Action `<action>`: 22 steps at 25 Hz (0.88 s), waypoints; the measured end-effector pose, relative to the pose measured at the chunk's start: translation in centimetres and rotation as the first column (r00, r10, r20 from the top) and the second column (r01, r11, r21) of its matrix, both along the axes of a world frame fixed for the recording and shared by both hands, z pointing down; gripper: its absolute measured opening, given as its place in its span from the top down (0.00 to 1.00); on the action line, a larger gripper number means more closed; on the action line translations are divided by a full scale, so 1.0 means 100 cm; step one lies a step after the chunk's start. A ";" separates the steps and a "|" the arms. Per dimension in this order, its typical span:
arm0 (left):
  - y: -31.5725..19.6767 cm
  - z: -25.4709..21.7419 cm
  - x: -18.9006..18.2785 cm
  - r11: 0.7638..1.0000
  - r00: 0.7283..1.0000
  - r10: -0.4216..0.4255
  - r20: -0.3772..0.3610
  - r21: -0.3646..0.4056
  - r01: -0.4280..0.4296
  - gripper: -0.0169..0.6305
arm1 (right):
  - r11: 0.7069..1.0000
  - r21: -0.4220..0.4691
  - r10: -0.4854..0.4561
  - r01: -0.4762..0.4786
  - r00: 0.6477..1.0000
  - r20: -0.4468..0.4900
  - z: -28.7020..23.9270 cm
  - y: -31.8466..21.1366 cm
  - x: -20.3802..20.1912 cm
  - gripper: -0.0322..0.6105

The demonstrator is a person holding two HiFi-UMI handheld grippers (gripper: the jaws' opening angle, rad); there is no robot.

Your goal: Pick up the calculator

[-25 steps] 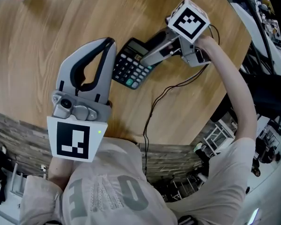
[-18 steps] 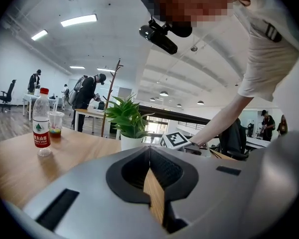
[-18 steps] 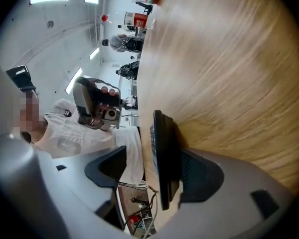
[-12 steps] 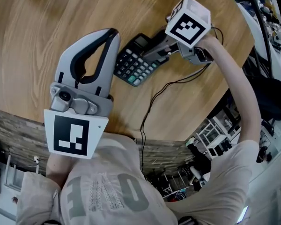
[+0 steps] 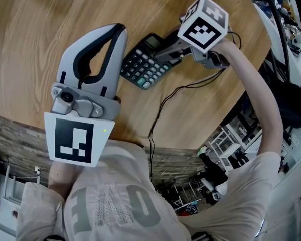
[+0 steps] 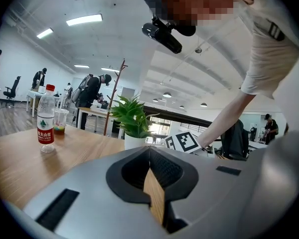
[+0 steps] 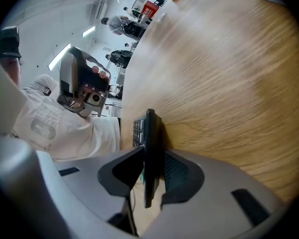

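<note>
While the grey left gripper [image 5: 119, 31] hovers over the round light-wood table [image 5: 35, 44] with jaws tip to tip and nothing between them, the black desk calculator with a few teal keys [image 5: 140, 68] lies just right of it on the tabletop. Grey right gripper [image 5: 159, 48]: jaws have just been closing; pads now clamp the calculator's display end, one on the key face, one on the back

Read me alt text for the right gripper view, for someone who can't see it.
The right gripper has just been closing its jaws, which now pinch the black calculator standing edge-on between them, keys facing left. The wooden table fills the background. At upper left, the person, in a white shirt, holds the left gripper.
</note>
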State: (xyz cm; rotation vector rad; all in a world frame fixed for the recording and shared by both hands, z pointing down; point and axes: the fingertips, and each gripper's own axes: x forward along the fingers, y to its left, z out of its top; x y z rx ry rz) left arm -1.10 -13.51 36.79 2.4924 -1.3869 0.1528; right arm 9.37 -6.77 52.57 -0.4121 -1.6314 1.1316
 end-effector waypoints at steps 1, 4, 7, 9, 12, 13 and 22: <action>0.000 0.000 -0.004 1.000 1.000 -0.005 -0.003 0.004 0.005 0.96 | 1.000 0.015 0.001 -0.001 1.000 -0.001 0.000 0.001 -0.004 0.78; 0.001 -0.010 -0.010 1.000 1.000 -0.011 -0.003 0.017 0.011 0.96 | 0.998 0.066 0.009 -0.009 1.000 0.002 -0.014 0.001 -0.011 0.79; 0.000 -0.011 -0.008 1.000 1.000 -0.021 -0.004 0.019 0.021 0.96 | 0.994 0.103 0.030 -0.029 1.000 -0.008 -0.018 -0.002 -0.008 0.79; -0.001 -0.010 -0.011 0.999 0.999 -0.032 -0.006 0.027 0.032 0.96 | 0.988 0.129 0.082 -0.080 0.997 -0.005 -0.020 -0.009 -0.010 0.79; -0.001 -0.018 -0.021 0.998 0.999 -0.050 0.001 0.050 0.050 0.96 | 0.954 0.223 0.202 -0.201 0.979 0.021 -0.034 -0.034 -0.022 0.79; -0.001 -0.021 -0.025 0.997 0.998 -0.057 0.005 0.056 0.056 0.96 | 0.932 0.265 0.244 -0.246 0.969 0.038 -0.041 -0.045 -0.025 0.79; -0.007 -0.077 -0.035 0.979 0.996 -0.089 0.000 0.182 0.087 0.96 | 0.569 0.532 0.480 -0.628 0.778 0.405 -0.165 -0.120 -0.043 0.79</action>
